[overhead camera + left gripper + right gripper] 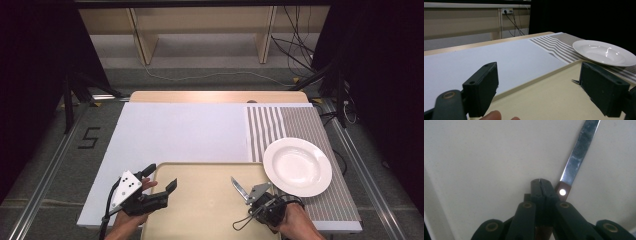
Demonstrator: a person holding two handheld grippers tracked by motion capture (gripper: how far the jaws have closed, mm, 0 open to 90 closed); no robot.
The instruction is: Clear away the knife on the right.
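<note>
A table knife with a steel blade and a brown handle hangs just over a beige tray, blade pointing away from me. My right gripper is shut on its handle; in the right gripper view the jaws meet beside the blade's base. My left gripper stands open over the tray's left rim, nothing between its jaws. A white plate rests on a striped mat just right of the tray; the left gripper view shows the plate and the knife's tip.
A white sheet covers most of the table beyond the tray. The striped mat fills the right side. Past the table's far edge stand a wooden bench frame and loose cables on the floor.
</note>
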